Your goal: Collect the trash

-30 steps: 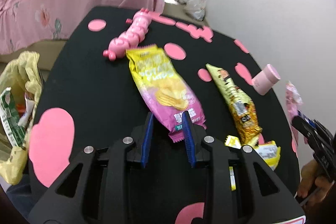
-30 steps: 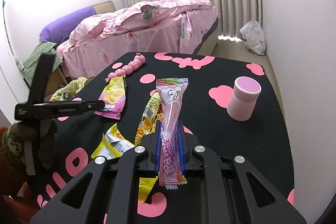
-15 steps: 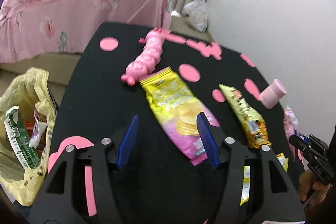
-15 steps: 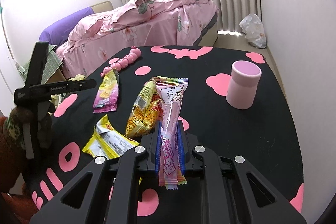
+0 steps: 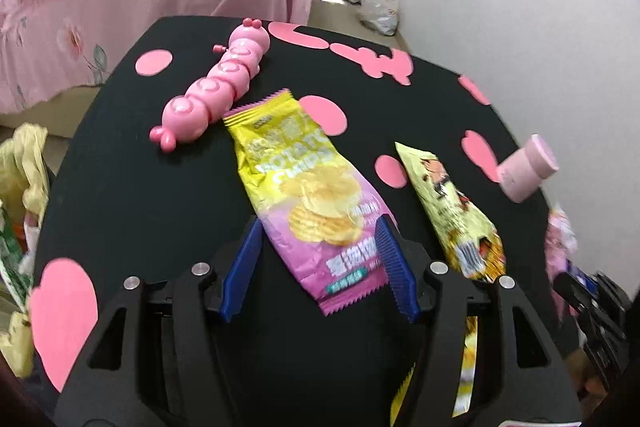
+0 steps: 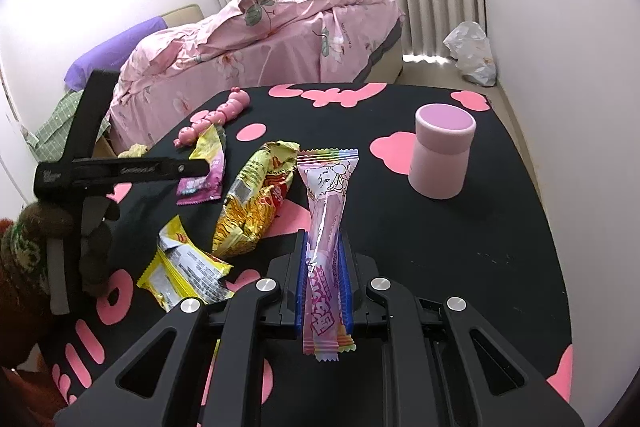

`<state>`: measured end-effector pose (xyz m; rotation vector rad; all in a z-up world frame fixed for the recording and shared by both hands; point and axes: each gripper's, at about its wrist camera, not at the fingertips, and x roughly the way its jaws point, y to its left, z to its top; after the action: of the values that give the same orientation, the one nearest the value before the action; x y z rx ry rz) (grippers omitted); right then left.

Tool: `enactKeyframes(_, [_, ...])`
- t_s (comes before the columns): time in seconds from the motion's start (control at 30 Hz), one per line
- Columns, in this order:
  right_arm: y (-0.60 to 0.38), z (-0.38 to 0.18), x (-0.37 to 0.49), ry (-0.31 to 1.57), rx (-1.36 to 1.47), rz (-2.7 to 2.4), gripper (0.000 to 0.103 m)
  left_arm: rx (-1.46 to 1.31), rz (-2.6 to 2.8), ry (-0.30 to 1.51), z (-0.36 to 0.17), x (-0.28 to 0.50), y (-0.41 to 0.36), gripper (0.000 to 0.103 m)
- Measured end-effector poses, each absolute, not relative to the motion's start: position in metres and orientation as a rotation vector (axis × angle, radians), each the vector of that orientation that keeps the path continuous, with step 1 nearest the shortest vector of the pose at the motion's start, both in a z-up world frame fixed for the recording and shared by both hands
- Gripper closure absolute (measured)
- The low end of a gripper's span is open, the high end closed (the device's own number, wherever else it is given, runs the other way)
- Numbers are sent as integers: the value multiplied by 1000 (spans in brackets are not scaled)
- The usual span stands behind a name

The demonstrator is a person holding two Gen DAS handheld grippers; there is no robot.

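My left gripper [image 5: 320,231] is open, its blue fingers on either side of the near end of a yellow and pink potato chips bag [image 5: 308,195] lying on the black table [image 5: 132,187]. The bag also shows in the right wrist view [image 6: 206,163]. My right gripper [image 6: 323,247] is shut on a long pink candy wrapper [image 6: 326,219] and holds it above the table. A yellow and orange snack bag [image 5: 452,203] [image 6: 256,203] and a torn yellow wrapper [image 6: 184,275] lie between the grippers.
A pink caterpillar toy [image 5: 216,87] lies beyond the chips bag. A pink cup [image 6: 442,151] stands at the right. A yellow trash bag [image 5: 20,195] with wrappers hangs off the table's left edge. A pink bed [image 6: 260,35] is behind.
My left gripper opened wide and moved forward, so its fingers now straddle the chips bag's near end. My right gripper keeps its hold on the pink candy wrapper.
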<state>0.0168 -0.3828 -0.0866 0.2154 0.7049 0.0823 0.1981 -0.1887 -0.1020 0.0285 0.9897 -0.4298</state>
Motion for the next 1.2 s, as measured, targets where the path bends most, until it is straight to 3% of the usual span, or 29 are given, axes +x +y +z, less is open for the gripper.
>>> enactKeyframes(0.23, [-380, -87, 16, 704, 216, 76, 88, 197, -330, 971, -107, 197, -214, 50])
enactKeyframes(0.3, [-377, -84, 14, 699, 210, 74, 88, 164, -339, 972, -105, 196, -206, 71])
enactKeyframes(0.33, [-377, -82, 12, 694, 210, 76, 88, 131, -354, 977, -103, 196, -200, 73])
enactKeyframes(0.37, [-376, -80, 9, 687, 210, 78, 88, 97, -372, 983, -102, 196, -195, 90])
enactKeyframes(0.4, [-375, -78, 8, 683, 209, 77, 88, 60, -384, 984, -101, 194, -187, 93])
enactKeyframes(1.2, [-295, -1, 4, 575, 60, 243, 88, -57, -375, 668, 10, 89, -58, 97])
